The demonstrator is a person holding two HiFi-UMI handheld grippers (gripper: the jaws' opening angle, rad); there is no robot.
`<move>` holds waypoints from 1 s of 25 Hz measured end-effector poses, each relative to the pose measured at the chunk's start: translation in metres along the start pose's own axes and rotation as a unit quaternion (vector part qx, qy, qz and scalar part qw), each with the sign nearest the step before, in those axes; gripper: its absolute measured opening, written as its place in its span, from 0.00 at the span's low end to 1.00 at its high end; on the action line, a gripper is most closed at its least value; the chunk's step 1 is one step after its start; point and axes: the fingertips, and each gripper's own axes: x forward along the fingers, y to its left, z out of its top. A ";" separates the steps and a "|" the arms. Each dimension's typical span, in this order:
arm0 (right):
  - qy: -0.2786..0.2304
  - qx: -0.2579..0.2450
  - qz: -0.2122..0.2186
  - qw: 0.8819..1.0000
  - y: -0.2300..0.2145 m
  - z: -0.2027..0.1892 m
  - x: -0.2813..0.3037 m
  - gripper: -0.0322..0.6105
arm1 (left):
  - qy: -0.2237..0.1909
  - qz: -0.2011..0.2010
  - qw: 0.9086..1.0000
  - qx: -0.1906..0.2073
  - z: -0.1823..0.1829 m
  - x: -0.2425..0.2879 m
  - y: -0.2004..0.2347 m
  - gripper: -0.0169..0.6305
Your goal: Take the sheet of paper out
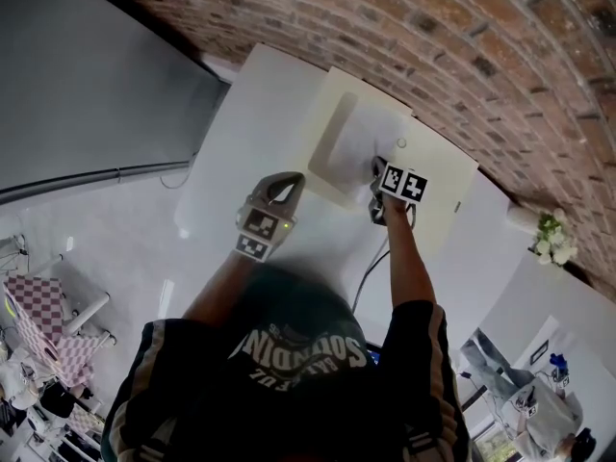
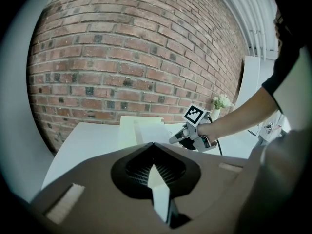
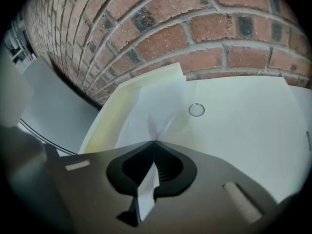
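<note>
Hovering nearest over the white table (image 1: 236, 162), the left gripper (image 2: 153, 144) has its jaws pressed together with nothing between them. Just beyond it, the right gripper (image 3: 155, 142) is clamped on the near edge of the sheet of paper (image 3: 146, 113), which puckers at the jaw tips. The sheet lies on the opened cream folder (image 3: 105, 118), with a small ring (image 3: 196, 109) beside it on the folder's other leaf. Behind the table's far edge stands a brick wall (image 3: 195, 28).
</note>
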 end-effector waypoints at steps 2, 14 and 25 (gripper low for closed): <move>-0.004 -0.004 0.000 1.000 -0.002 0.002 -0.003 0.05 | -0.001 -0.002 1.000 0.002 0.001 0.000 -0.002 0.04; -0.014 -0.003 -0.013 1.000 -0.019 0.002 -0.023 0.05 | -0.005 -0.009 1.000 0.012 0.007 0.000 -0.013 0.04; -0.022 0.002 -0.036 0.999 -0.041 0.001 -0.045 0.05 | -0.010 -0.007 1.000 0.022 0.013 -0.008 -0.020 0.04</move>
